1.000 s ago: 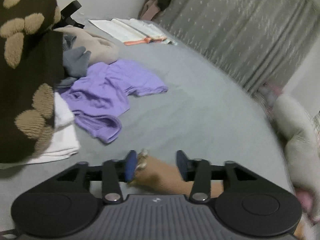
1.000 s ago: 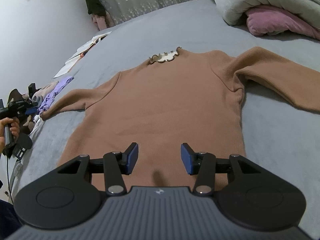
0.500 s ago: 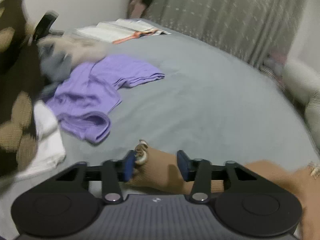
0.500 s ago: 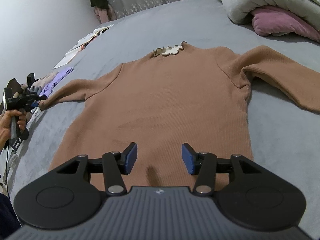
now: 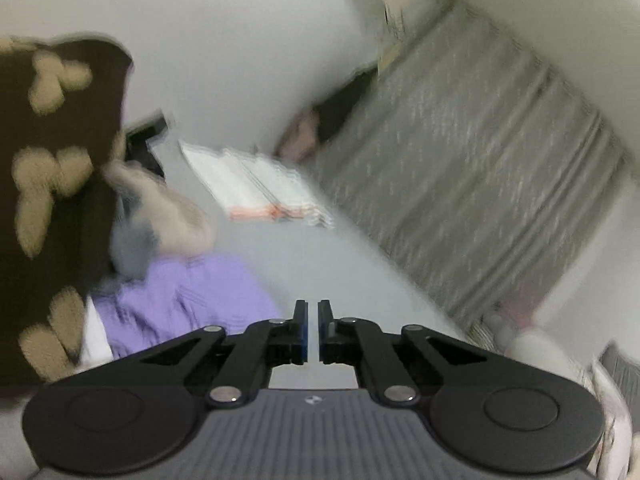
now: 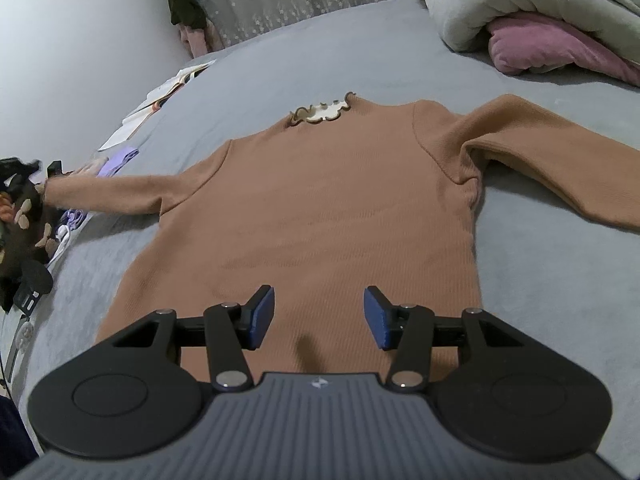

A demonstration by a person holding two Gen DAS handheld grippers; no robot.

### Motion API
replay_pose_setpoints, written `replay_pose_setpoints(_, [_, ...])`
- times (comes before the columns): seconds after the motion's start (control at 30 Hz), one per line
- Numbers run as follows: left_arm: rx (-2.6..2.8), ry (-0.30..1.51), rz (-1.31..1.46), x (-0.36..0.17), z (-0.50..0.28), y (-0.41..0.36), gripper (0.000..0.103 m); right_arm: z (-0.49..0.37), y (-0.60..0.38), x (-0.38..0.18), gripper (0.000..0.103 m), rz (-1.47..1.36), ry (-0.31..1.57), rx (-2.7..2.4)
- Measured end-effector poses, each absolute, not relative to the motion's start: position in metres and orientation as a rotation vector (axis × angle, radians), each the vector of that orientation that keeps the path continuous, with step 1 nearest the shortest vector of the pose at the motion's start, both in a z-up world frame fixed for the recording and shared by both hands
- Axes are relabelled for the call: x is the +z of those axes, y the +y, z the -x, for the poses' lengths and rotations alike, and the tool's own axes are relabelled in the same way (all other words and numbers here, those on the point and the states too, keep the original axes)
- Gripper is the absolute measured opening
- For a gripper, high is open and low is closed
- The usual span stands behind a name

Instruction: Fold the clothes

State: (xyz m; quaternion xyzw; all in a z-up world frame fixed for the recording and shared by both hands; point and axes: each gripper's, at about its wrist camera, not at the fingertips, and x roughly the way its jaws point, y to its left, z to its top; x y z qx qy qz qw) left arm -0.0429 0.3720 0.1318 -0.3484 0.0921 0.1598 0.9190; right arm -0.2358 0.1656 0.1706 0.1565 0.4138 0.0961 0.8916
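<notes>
A brown long-sleeved sweater (image 6: 320, 208) lies flat on the grey bed (image 6: 540, 320), frilled collar (image 6: 320, 112) away from me. Its left sleeve (image 6: 120, 192) is lifted and stretched out to the left; its cuff end is hidden there by the dark clothes. My right gripper (image 6: 319, 314) is open and empty, just above the sweater's hem. In the blurred left wrist view, my left gripper (image 5: 313, 320) has its jaws nearly together, and no cloth shows between them.
A purple shirt (image 5: 188, 300), white and grey garments and a dark brown patterned garment (image 5: 48, 200) lie at the left. An open book (image 5: 256, 188) lies farther back. A curtain (image 5: 480, 200) hangs behind. Bedding and a pink pillow (image 6: 540, 48) sit at the back right.
My left gripper has closed from open around the sleeve cuff and tilted upward, with fast motion blur. The sweater's left sleeve has lifted and stretched leftward. My right gripper has moved slightly.
</notes>
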Motion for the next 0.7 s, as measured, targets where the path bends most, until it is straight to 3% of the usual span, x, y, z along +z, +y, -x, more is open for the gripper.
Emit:
replay_pose_setpoints(0.2, [0.233, 0.533, 0.739, 0.087, 0.016, 0.350, 0.010, 0.231, 0.175, 0.167, 0.052, -0.309, 0.874, 0.213])
replay_pose_setpoints(0.27, [0.221, 0.653, 0.688, 0.065, 0.013, 0.325, 0.025, 0.230, 0.178, 0.168, 0.052, -0.303, 0.872, 0.220])
replay_pose_setpoints(0.33, [0.214, 0.691, 0.643, 0.056, 0.020, 0.306, 0.056, 0.230, 0.180, 0.171, 0.053, -0.297, 0.865, 0.231])
replay_pose_setpoints(0.47, [0.238, 0.687, 0.620, 0.054, 0.039, 0.285, 0.079, 0.232, 0.178, 0.173, 0.057, -0.303, 0.855, 0.235])
replay_pose_setpoints(0.7, [0.294, 0.706, 0.626, 0.036, 0.057, 0.277, 0.083, 0.234, 0.179, 0.177, 0.057, -0.302, 0.846, 0.249])
